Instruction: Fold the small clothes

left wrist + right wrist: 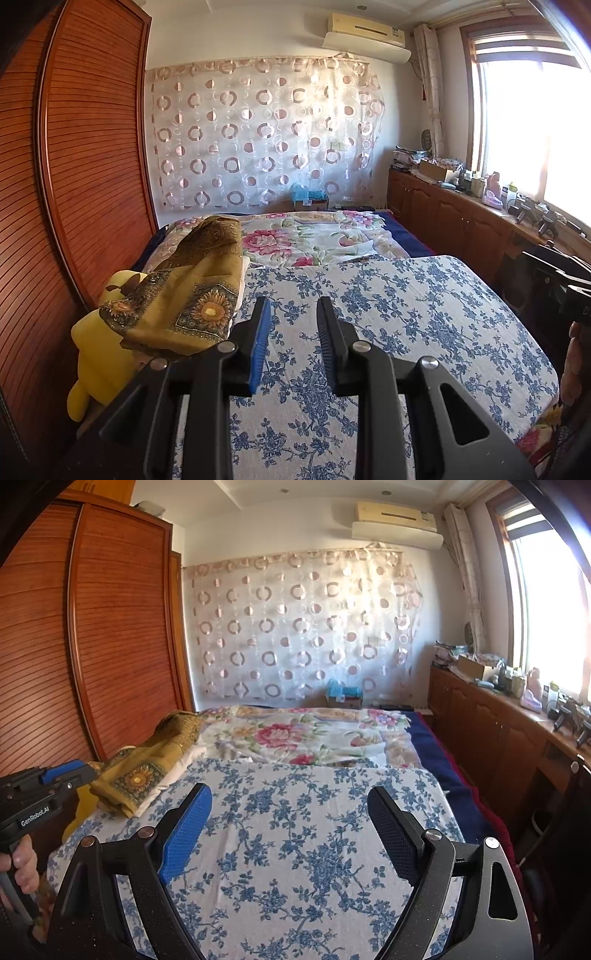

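While both grippers hang above the blue-flowered cloth [388, 314] spread over the bed, neither holds anything. The left gripper [293, 306] has its jaws narrowly parted with only air between them; the right gripper [290, 797] stands wide open, also empty, over the middle of that cloth. The small clothes to be folded appear as an ochre patterned scarf [184, 295], bunched in a heap at the left edge of the bed, just beside the left gripper and lying partly over a yellow plush toy [96, 343] against the wooden wardrobe [85, 147]. As for containers, an open cardboard box [343, 699] sits beyond the bed's far end under the circle-patterned curtain [295, 627], with something blue bunched in it; what it is cannot be told. Another cardboard box [472, 666] rests on the cabinet top by the window, its contents unclear.
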Action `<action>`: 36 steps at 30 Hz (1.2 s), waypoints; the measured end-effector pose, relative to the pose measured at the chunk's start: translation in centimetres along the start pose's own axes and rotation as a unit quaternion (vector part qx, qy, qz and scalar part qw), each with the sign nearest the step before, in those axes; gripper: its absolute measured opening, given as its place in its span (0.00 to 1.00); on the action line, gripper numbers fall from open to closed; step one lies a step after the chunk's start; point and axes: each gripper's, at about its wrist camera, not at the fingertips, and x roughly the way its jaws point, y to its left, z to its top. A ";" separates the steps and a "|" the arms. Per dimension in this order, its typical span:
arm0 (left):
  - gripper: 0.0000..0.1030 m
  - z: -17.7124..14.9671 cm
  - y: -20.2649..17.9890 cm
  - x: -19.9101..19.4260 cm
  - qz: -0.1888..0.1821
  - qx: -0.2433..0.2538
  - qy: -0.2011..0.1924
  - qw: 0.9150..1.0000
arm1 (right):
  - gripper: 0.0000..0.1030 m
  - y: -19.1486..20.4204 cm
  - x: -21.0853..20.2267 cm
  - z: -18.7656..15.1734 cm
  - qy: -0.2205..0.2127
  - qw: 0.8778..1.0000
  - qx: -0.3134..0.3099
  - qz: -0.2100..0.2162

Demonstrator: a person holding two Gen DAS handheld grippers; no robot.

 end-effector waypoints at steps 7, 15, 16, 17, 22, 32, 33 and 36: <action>0.25 0.0 0.0 -0.2 -0.001 0.001 0.000 1.000 | 0.85 0.0 0.0 0.0 -0.001 1.000 0.001 0.000; 0.25 0.0 -0.1 -0.2 -0.002 0.001 0.000 1.000 | 0.85 0.0 -0.1 -0.1 -0.001 1.000 0.000 -0.002; 0.25 0.0 -0.1 -0.2 -0.002 0.001 -0.001 1.000 | 0.85 0.1 -0.2 0.0 -0.001 1.000 0.000 -0.001; 0.25 0.0 -0.1 -0.2 -0.002 0.001 -0.001 1.000 | 0.85 0.1 -0.2 0.0 -0.001 1.000 0.000 -0.001; 0.25 0.0 -0.3 -0.6 -0.002 0.002 -0.001 1.000 | 0.85 0.0 -0.1 -0.1 -0.001 1.000 0.000 -0.002; 0.25 0.0 -0.3 -0.5 -0.002 0.002 -0.001 1.000 | 0.85 0.1 -0.3 0.1 -0.001 1.000 0.003 -0.002; 0.25 0.0 -0.2 -0.5 -0.003 0.001 -0.001 1.000 | 0.85 0.1 -0.3 0.1 -0.001 1.000 0.002 -0.002; 0.25 0.0 -0.3 -0.5 -0.003 0.001 -0.002 1.000 | 0.85 0.1 -0.4 0.1 -0.001 1.000 0.003 -0.003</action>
